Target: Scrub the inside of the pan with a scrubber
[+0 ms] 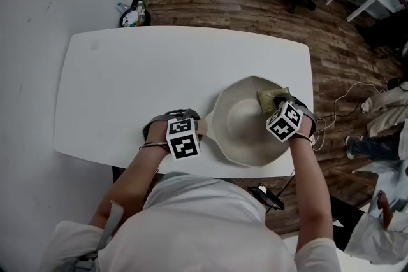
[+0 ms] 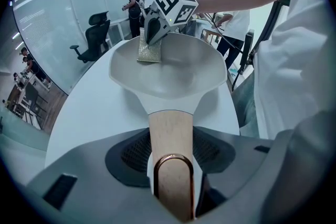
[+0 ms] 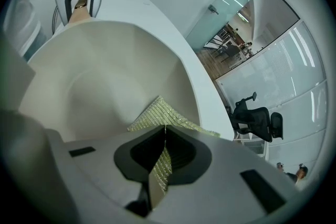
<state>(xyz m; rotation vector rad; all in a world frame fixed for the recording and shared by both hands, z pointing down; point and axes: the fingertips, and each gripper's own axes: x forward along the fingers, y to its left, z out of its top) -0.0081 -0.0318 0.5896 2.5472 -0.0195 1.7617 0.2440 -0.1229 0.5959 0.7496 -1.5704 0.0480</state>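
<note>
We hold the pan (image 1: 245, 130), probably stiff and slick, by its wooden handle (image 2: 170, 134), lower centre, in the left hand-held gripper (image 2: 170, 176); the right hand-held gripper (image 3: 161, 157) pinches the soft scrubber (image 3: 157, 115).

No text, label or number can be read anywhere.

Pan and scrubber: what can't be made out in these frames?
- Scrubber: head view, mostly behind the right gripper's cube; its face towards the pan is hidden in every view.
- Pan handle: head view, under the left gripper.
- Small items on the floor: head view, too small to identify.
</note>
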